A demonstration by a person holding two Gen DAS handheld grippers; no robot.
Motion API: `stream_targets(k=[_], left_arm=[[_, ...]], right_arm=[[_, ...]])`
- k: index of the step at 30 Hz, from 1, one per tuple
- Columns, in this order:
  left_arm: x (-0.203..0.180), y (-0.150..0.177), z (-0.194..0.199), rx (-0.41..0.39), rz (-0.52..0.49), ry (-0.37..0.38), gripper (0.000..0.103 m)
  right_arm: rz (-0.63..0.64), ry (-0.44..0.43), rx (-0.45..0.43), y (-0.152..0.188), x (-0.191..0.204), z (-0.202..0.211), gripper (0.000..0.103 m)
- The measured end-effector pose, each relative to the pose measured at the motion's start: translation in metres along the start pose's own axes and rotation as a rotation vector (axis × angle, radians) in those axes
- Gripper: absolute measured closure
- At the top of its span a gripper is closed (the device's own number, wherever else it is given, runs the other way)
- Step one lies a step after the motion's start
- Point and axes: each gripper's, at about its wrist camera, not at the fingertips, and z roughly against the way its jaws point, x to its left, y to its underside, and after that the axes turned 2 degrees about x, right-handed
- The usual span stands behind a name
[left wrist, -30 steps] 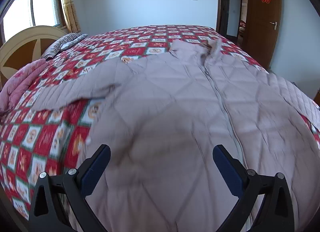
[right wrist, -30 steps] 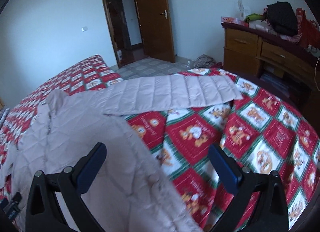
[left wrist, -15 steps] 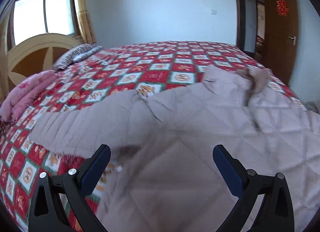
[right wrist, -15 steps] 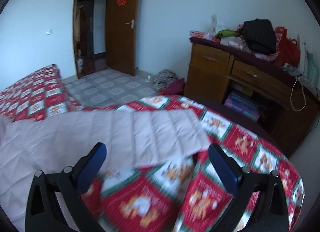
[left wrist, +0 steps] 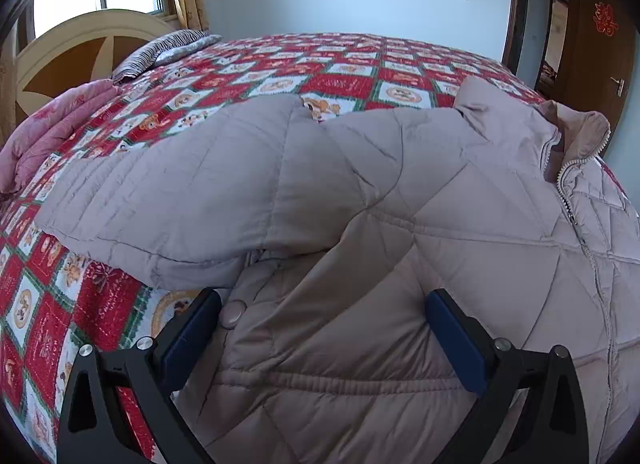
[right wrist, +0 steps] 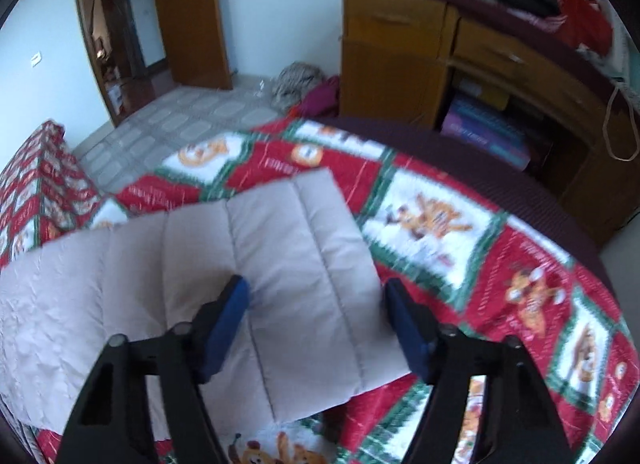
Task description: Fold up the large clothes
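Note:
A pale pink quilted jacket (left wrist: 460, 200) lies zipped and face up on the bed's red patterned quilt (left wrist: 352, 84). Its left sleeve (left wrist: 172, 200) stretches out to the left. My left gripper (left wrist: 324, 328) hangs open just over the jacket's side below the armpit, beside a snap button (left wrist: 234, 310), with nothing gripped. In the right wrist view, the other sleeve's cuff end (right wrist: 304, 260) lies flat on the quilt (right wrist: 520, 264). My right gripper (right wrist: 318, 316) straddles that cuff, its jaws closing with the fabric between them; the left finger (right wrist: 230, 312) dents the sleeve.
A wooden dresser (right wrist: 460, 56) with piled things stands past the bed's foot. A heap of clothes (right wrist: 304, 84) lies on the tiled floor near the open door (right wrist: 188, 12). A pink blanket (left wrist: 52, 124), a striped pillow (left wrist: 168, 52) and the headboard (left wrist: 72, 52) are at the left.
Both grippers came lower and closer to the jacket. The left one slid toward the left armpit. The right one ran out along the right sleeve to its cuff, and its jaws narrowed.

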Motion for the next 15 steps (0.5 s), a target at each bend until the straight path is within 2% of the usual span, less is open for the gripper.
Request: stream_targets(k=[1, 3, 5, 6, 9, 11, 15], left_arm=[[0.001, 0.000, -0.002, 0.014, 0.004, 0.010, 0.001], [0.005, -0.001, -0.006, 0.032, 0.022, 0.037, 0.001], [0.011, -0.001, -0.009, 0.046, 0.052, 0.076, 0.001], [0.013, -0.001, -0.009, 0.048, 0.062, 0.089, 0.001], [0.013, -0.001, -0.008, 0.045, 0.064, 0.095, 0.001], [0.013, 0.000, -0.008, 0.045, 0.065, 0.098, 0.001], [0.012, 0.001, -0.006, 0.045, 0.063, 0.103, 0.001]], right_arm=[[0.003, -0.005, -0.018, 0.002, 0.000, 0.003, 0.036], [0.020, -0.016, -0.022, 0.001, 0.001, 0.003, 0.048], [0.051, -0.040, -0.023, 0.000, 0.004, 0.006, 0.076], [0.060, -0.065, -0.011, -0.001, 0.005, 0.008, 0.085], [0.044, -0.090, -0.022, -0.005, 0.008, 0.027, 0.089], [0.041, -0.111, -0.086, -0.011, 0.007, 0.057, 0.089], [0.114, -0.169, -0.186, -0.017, 0.030, 0.120, 0.089]])
